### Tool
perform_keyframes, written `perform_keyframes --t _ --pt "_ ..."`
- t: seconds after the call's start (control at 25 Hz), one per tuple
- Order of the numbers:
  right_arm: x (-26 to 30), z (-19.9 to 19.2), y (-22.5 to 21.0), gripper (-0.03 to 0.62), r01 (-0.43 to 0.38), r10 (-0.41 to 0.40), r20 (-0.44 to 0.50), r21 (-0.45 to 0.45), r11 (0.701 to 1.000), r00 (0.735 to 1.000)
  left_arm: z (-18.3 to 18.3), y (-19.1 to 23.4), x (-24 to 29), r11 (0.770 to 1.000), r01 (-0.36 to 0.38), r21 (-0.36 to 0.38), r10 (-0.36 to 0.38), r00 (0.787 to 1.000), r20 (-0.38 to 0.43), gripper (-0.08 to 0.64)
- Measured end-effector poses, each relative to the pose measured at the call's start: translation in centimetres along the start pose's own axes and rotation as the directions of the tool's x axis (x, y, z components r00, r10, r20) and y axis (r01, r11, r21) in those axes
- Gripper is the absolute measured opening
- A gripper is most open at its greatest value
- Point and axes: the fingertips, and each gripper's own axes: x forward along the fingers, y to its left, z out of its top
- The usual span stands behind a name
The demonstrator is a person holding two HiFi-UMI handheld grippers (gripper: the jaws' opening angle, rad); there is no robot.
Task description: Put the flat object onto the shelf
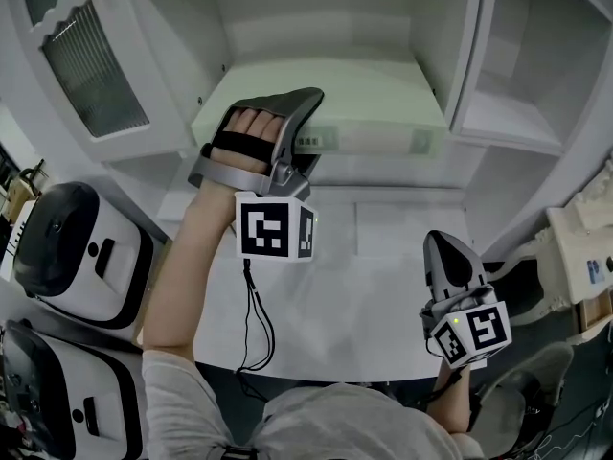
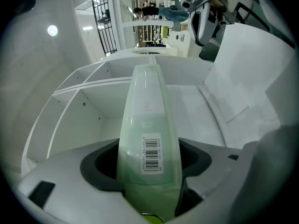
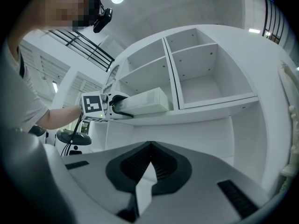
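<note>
A flat pale green box (image 1: 374, 103) with a barcode label lies in the left compartment of the white shelf unit (image 1: 316, 17). My left gripper (image 1: 314, 127) reaches in from the front, its jaws above and below the box's near end. In the left gripper view the box (image 2: 147, 125) runs straight out between the jaws and fills the gap between them. My right gripper (image 1: 445, 242) hangs low over the white table at the right, shut with nothing in it. From the right gripper view (image 3: 149, 146) the box (image 3: 142, 101) and left gripper (image 3: 117, 105) show at the shelf's left compartment.
An open cabinet door with ribbed glass (image 1: 91, 65) stands at the left. A second shelf compartment (image 1: 508, 113) lies to the right. Two white and black appliances (image 1: 77, 247) sit at the left of the white table (image 1: 364, 286). A cable (image 1: 254, 314) hangs from my left gripper.
</note>
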Motion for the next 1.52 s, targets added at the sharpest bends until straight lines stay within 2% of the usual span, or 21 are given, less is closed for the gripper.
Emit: perform_keyframes --t 0.24,0.44,0.56,0.68,1.36,1.52 --pt "0.1 -0.1 0.6 0.009 -0.008 0.008 0.0 0.002 1.0 1.0 0.1 -0.4 -1.1 0.999 0.034 -0.03 -0.034 0.999 0.007 0.355" --pt "0.0 -0.3 0.8 0.009 -0.012 0.012 -0.002 0.007 1.0 1.0 0.9 0.5 -3.4 0.997 -0.02 -0.079 0.024 0.999 0.041 0.356" --pt "0.1 -0.2 1.0 0.009 -0.018 0.018 0.002 0.009 1.0 1.0 1.0 0.9 -4.2 0.993 -0.026 -0.118 0.032 0.998 0.052 0.353" --pt "0.3 -0.2 1.3 0.009 -0.026 0.026 0.001 0.008 1.0 1.0 1.0 0.8 -4.4 0.992 -0.03 -0.125 0.036 0.998 0.047 0.277" --pt "-1.0 0.2 0.1 0.009 0.032 -0.032 0.001 -0.004 0.999 0.999 -0.2 0.5 -0.8 0.99 -0.032 -0.141 0.034 0.999 0.009 0.275" --pt "-1.2 0.2 -0.1 0.009 0.035 -0.035 0.0 -0.008 0.999 0.999 -0.1 0.6 -1.0 0.981 -0.054 -0.189 0.059 0.998 0.018 0.276"
